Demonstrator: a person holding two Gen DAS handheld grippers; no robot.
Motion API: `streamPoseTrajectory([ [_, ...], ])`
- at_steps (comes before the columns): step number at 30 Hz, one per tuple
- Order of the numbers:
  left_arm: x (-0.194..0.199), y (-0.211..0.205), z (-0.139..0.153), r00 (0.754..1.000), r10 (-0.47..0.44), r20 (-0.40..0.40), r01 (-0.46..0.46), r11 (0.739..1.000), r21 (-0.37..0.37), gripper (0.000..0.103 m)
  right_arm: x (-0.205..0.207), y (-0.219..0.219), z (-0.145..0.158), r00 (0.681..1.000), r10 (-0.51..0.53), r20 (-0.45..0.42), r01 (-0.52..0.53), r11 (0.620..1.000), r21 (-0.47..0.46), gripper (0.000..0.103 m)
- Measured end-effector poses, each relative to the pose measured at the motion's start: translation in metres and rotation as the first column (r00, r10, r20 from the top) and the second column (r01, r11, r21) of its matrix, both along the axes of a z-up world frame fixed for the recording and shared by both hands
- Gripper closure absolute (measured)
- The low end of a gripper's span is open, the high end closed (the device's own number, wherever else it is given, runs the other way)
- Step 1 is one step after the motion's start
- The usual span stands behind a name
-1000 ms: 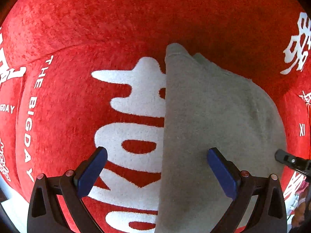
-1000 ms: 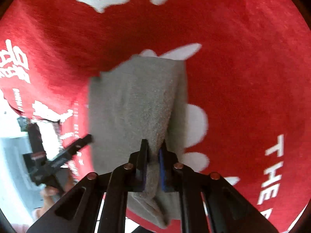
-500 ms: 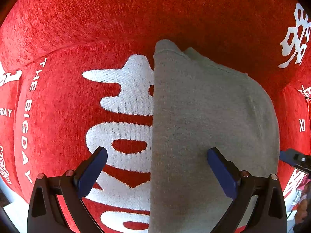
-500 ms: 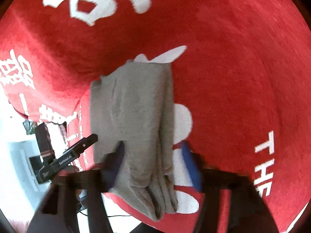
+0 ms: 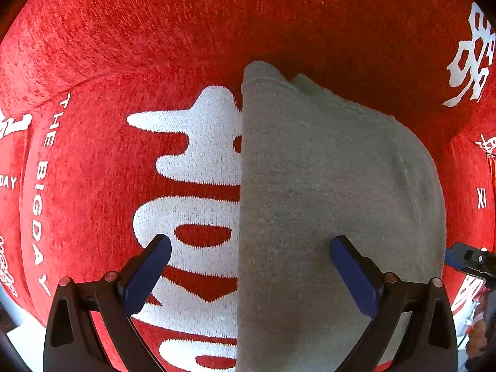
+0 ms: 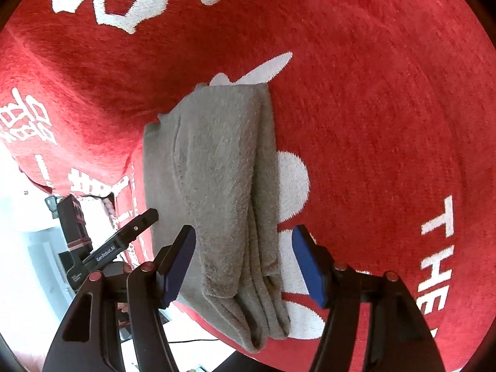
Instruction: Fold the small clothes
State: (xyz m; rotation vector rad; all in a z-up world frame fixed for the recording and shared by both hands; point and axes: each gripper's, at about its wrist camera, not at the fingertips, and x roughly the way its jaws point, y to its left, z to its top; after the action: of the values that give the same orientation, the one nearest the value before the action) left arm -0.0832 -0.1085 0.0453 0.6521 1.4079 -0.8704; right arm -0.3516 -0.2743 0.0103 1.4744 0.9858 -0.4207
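Note:
A grey knitted garment [image 5: 325,192] lies folded on a red cloth with white lettering [image 5: 124,170]. In the right wrist view the grey garment [image 6: 217,179] shows several stacked layers at its near edge. My left gripper [image 5: 251,266] is open above the garment's left folded edge, one finger over the red cloth, one over the grey fabric. My right gripper [image 6: 245,257] is open, its fingers either side of the garment's near end, holding nothing. The left gripper [image 6: 124,241] shows at the left of the right wrist view.
The red cloth [image 6: 372,124] covers the whole surface and drops off at its near edge [image 6: 310,353]. White floor and furniture [image 6: 31,248] show beyond that edge. The right gripper's tip [image 5: 471,260] shows at the right edge of the left wrist view.
My right gripper was shut on the garment's near edge and has opened and let it go; the garment now lies flat. My left gripper shifted slightly right and stays open.

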Motion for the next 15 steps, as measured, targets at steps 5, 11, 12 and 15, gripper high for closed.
streamPoseTrajectory([
  [5,0.002,0.001,-0.004,1.000,-0.005,-0.009,0.005,1.000,-0.003,0.000,0.000,-0.001,-0.002,1.000,0.003,0.000,-0.003,1.000,0.006,0.035],
  [11,0.009,0.001,-0.004,0.982,-0.043,-0.183,0.026,0.995,-0.095,0.000,-0.002,-0.004,-0.008,0.998,-0.010,0.057,0.008,0.999,0.037,0.034],
  [12,0.010,0.000,-0.005,0.975,-0.064,-0.213,0.041,0.993,-0.108,0.000,-0.002,-0.004,-0.010,0.998,-0.012,0.069,0.009,0.999,0.046,0.034],
  [15,0.014,-0.003,-0.017,0.955,-0.111,-0.274,0.081,0.990,-0.116,0.000,-0.004,-0.005,-0.021,0.994,-0.027,0.105,0.018,0.997,0.081,0.034],
])
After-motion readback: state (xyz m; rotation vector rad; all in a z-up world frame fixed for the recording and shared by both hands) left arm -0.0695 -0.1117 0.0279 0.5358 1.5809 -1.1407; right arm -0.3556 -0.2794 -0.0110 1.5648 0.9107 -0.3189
